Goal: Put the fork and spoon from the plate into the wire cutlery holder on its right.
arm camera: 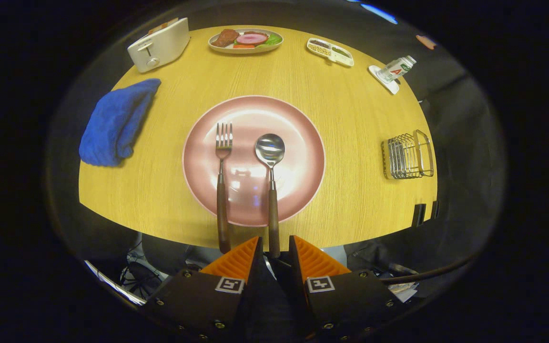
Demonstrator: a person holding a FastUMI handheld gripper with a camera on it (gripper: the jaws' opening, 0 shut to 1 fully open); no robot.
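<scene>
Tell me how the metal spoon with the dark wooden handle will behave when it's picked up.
The metal spoon with the dark wooden handle is probably stiff. Its shiny bowl looks slippery; the handle, overhanging the pink plate, should grip better. It may tip bowl-down. The gripper is open, handle end between its fingers.

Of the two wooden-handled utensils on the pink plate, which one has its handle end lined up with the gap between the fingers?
The metal spoon; the open hand-held gripper has its gap at that handle end, while the fork lies left of it.
</scene>
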